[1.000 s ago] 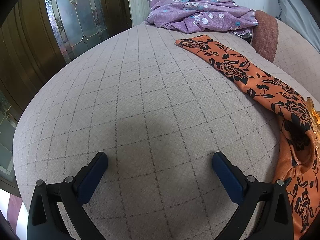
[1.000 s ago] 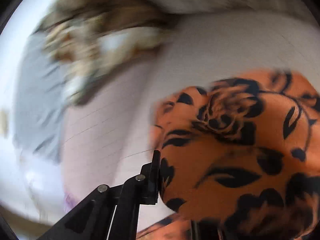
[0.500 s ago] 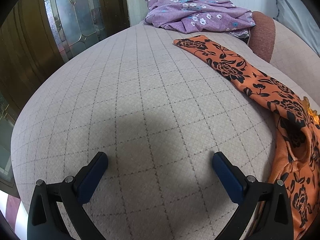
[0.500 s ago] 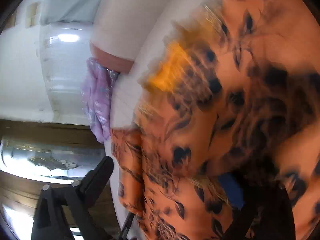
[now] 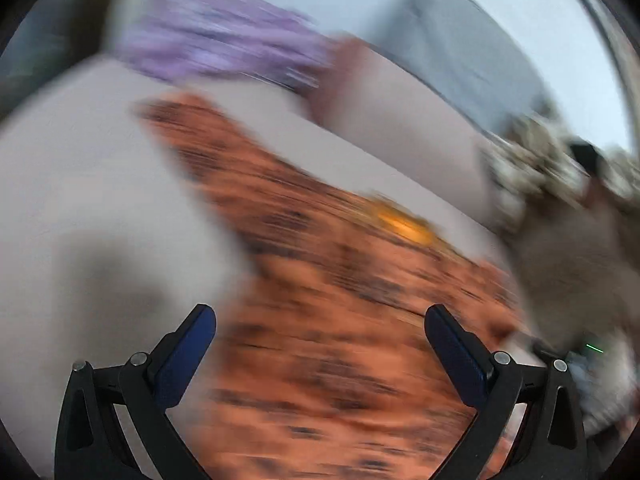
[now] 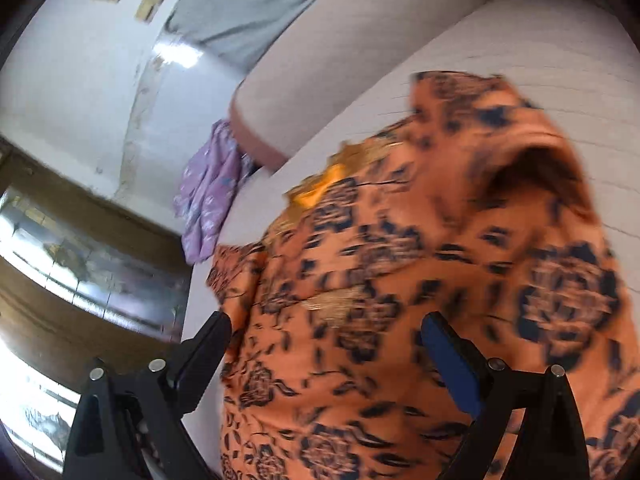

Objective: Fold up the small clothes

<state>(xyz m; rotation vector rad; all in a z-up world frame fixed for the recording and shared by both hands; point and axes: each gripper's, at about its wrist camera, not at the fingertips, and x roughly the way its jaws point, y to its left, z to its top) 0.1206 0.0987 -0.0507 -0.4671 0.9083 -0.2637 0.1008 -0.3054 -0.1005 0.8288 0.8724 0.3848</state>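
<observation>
**Orange floral garment loose on the cushion, both grippers released**

The orange garment with black flower print [image 6: 420, 280] lay crumpled on the pale quilted sofa cushion [image 6: 560, 60], a gold-embroidered patch [image 6: 320, 188] near its neck. Soft, rumpled folds; one sleeve mouth gaped. The right gripper [image 6: 326, 346], jaws spread wide, gripped nothing. The left gripper [image 5: 320, 334] likewise gaped above the cloth, empty. The left view was badly smeared. A purple flowered cloth [image 5: 216, 48] sat beyond, near a rust-brown cushion edge [image 6: 256, 140].
</observation>
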